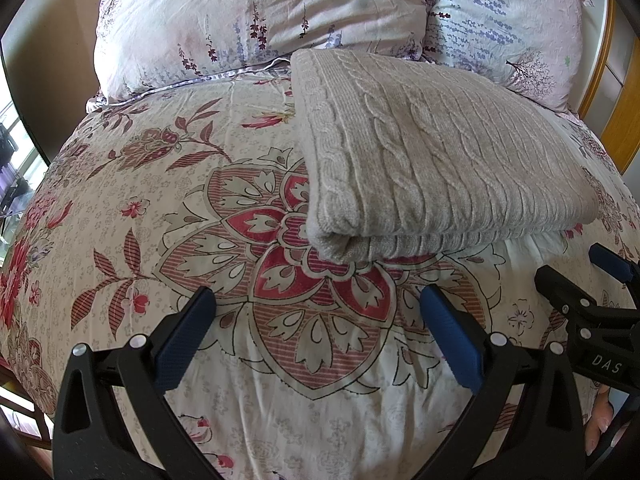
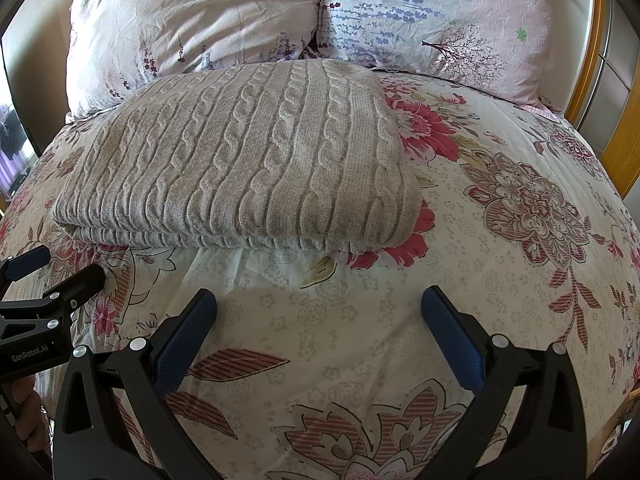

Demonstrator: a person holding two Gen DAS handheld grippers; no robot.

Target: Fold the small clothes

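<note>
A beige cable-knit sweater [image 1: 420,152] lies folded into a thick rectangle on the floral bedspread [image 1: 140,200]; it also shows in the right wrist view [image 2: 248,160]. My left gripper [image 1: 316,304] is open and empty, hovering over the bedspread a little short of the sweater's near left corner. My right gripper [image 2: 318,304] is open and empty, short of the sweater's near edge. The right gripper shows at the right edge of the left wrist view [image 1: 580,280], and the left gripper at the left edge of the right wrist view [image 2: 52,276].
Two floral pillows [image 1: 248,12] [image 2: 440,12] lean at the head of the bed behind the sweater. A wooden bed frame [image 1: 616,92] runs along the right. A window [image 1: 12,152] is at the far left.
</note>
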